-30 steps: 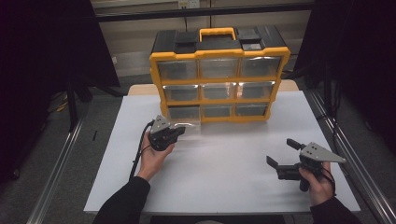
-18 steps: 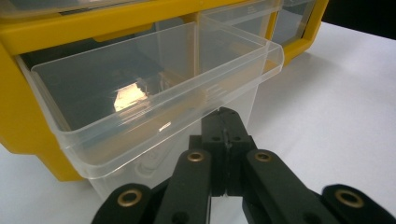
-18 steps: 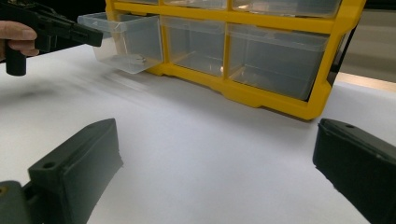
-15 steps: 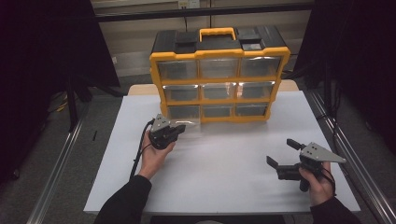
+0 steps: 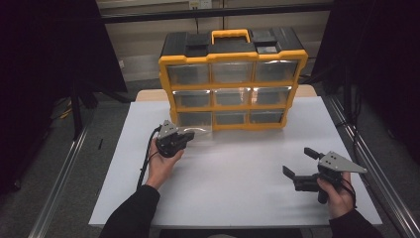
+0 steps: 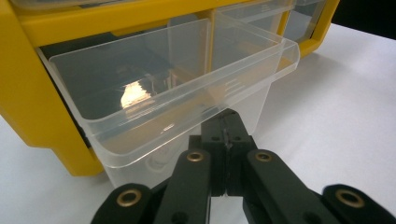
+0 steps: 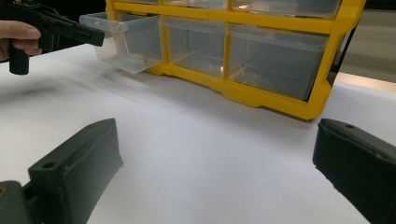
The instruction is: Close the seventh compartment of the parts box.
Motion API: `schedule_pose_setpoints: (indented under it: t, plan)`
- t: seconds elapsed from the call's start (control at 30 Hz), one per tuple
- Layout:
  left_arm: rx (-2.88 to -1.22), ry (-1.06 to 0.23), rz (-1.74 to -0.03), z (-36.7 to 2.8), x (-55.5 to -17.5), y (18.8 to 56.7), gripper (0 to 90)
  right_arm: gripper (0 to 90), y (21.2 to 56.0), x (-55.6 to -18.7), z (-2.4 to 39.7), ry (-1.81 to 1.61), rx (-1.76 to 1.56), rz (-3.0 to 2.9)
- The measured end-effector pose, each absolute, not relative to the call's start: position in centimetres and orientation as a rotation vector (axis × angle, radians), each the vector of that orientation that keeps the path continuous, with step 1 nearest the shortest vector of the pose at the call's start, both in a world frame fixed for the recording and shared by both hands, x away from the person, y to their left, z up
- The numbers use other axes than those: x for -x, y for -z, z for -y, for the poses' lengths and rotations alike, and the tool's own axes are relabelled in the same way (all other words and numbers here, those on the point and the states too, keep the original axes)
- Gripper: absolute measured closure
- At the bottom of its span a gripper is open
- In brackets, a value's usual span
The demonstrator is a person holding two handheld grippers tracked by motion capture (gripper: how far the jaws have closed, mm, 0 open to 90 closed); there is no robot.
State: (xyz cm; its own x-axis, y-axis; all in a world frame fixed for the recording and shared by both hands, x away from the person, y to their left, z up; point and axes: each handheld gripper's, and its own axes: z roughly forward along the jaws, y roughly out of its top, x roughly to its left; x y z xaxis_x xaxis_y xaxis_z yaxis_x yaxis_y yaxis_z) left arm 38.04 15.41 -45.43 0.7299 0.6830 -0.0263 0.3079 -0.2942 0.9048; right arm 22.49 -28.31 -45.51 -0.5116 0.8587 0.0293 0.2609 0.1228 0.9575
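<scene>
Nothing had shifted since the earlier frames: both hands and the drawer kept their places. The left gripper (image 5: 184, 136), jaws pressed together, pinched the front lip of the clear drawer (image 6: 163, 93), which stood pulled out from the bottom-left slot of the yellow organizer (image 5: 233, 79), its long axis pointing toward the person. The right gripper (image 5: 299, 163) hovered with jaws spread, well apart over the white table (image 5: 237, 173).

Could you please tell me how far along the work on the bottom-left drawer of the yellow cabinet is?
Done: the clear drawer at the bottom left of the yellow cabinet is pulled partway out. In hand: the left tongs are shut at its front lip, apparently gripping it. The right tongs rest open over the white table, apart from the cabinet. Left: probably drawing it out further or pushing it in; which, I cannot tell.
</scene>
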Motion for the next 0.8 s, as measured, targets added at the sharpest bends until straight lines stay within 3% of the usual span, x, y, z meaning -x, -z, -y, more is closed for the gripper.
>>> schedule_pose_setpoints:
  t: [0.8]
  plan:
    - [-1.896,-0.432,-0.771,-14.97,-38.55,46.08,90.0,0.6,45.53,-22.49,28.28,-1.404,-1.079,-1.858]
